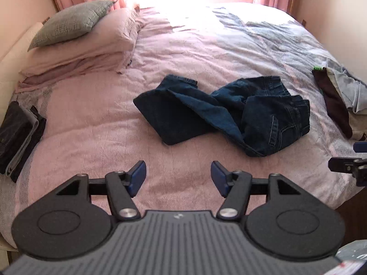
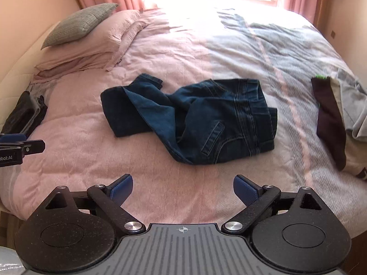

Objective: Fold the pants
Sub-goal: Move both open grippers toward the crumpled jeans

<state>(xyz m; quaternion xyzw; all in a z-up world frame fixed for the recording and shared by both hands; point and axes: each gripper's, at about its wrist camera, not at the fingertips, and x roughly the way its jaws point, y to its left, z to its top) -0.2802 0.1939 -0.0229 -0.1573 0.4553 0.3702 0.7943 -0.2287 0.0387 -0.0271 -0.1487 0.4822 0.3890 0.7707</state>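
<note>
A pair of dark blue jeans (image 1: 224,112) lies crumpled in the middle of the pink bed cover (image 1: 91,119), legs bunched to the left, waistband and back pocket to the right. In the right wrist view the jeans (image 2: 195,119) sit just ahead, pocket facing up. My left gripper (image 1: 178,176) hovers open over the near edge of the bed, short of the jeans, nothing between its blue pads. My right gripper (image 2: 183,189) is also open and holds nothing, close in front of the waistband end. Each gripper shows at the edge of the other's view.
A stack of dark folded clothes (image 1: 20,135) lies at the bed's left edge. A heap of brown, beige and grey garments (image 2: 339,119) sits at the right edge. Pink pillows (image 1: 87,45) with a grey cushion (image 1: 73,20) lie far left, under a curtained window.
</note>
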